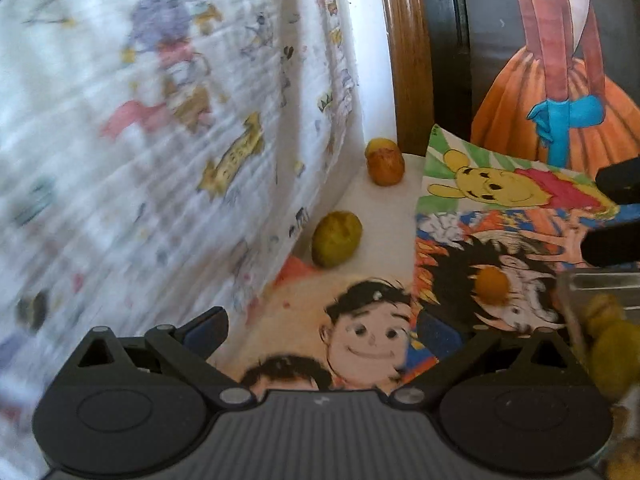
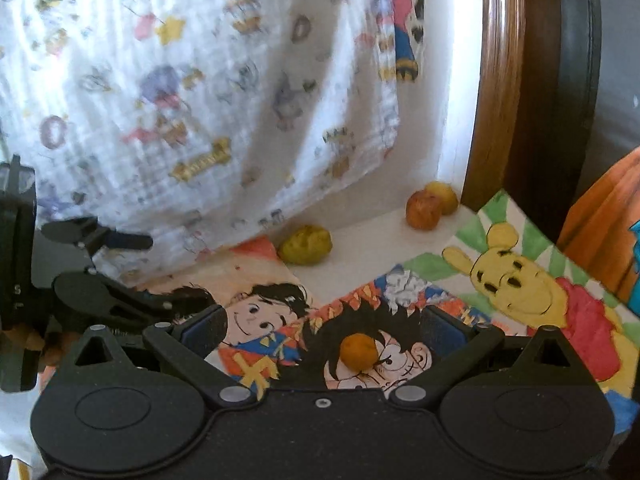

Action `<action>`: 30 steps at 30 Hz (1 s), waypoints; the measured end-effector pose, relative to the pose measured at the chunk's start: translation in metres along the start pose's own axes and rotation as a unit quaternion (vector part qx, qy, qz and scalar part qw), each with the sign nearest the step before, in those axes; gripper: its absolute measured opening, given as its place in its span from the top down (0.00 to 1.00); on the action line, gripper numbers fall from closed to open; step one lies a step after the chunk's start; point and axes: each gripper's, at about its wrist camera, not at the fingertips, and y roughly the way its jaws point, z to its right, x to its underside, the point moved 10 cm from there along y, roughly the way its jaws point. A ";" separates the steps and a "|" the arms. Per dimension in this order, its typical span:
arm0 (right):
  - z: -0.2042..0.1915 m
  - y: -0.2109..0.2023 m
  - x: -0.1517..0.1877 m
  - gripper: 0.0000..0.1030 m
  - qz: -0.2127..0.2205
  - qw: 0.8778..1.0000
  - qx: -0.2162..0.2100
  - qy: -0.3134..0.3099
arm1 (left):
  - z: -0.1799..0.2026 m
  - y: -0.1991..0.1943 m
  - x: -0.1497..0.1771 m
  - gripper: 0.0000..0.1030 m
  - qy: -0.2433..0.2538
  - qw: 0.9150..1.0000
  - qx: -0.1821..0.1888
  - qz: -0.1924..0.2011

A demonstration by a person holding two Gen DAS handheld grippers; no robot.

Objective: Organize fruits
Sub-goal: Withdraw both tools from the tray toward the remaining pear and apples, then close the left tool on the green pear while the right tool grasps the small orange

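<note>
A small orange fruit point(image 2: 358, 352) lies on a cartoon drawing, between the spread fingers of my right gripper point(image 2: 324, 330), which is open and apart from it. My left gripper point(image 1: 320, 328) is open too, with nothing in it; the same orange fruit point(image 1: 492, 286) sits ahead to its right. A yellow-green fruit point(image 1: 336, 238) point(image 2: 306, 246) rests on the white surface at the hanging cloth's edge. Farther back in the corner, a red-orange fruit point(image 1: 384, 166) point(image 2: 423, 211) touches a yellow one point(image 2: 445, 197).
A clear container point(image 1: 600, 284) holding yellow fruits point(image 1: 612, 344) stands at the right edge. Coloured drawings point(image 2: 532, 280) cover the surface. A printed white cloth point(image 1: 160, 120) hangs on the left. A wooden frame point(image 2: 496, 100) rises behind the corner. The left gripper's fingers point(image 2: 120, 240) show at left.
</note>
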 end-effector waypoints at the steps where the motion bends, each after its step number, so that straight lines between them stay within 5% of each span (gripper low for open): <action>1: 0.003 0.008 0.003 0.01 -0.008 1.000 -0.001 0.001 | 0.000 0.007 -0.001 0.01 0.006 1.000 -0.003 -0.001; 8: 0.016 0.053 0.030 0.01 -0.064 0.998 -0.011 -0.005 | 0.009 0.047 -0.006 0.01 0.026 1.000 0.013 -0.004; 17: 0.025 0.092 0.049 0.02 -0.104 0.994 -0.022 -0.019 | 0.033 0.095 -0.032 0.01 0.084 0.995 0.030 0.040; 22: 0.032 0.110 0.049 0.07 -0.111 0.993 -0.020 -0.017 | 0.034 0.125 -0.040 0.01 0.086 0.995 0.036 0.031; 30: 0.037 0.128 0.052 0.28 -0.116 0.993 -0.020 -0.018 | 0.034 0.150 -0.038 0.01 0.099 0.994 0.038 0.020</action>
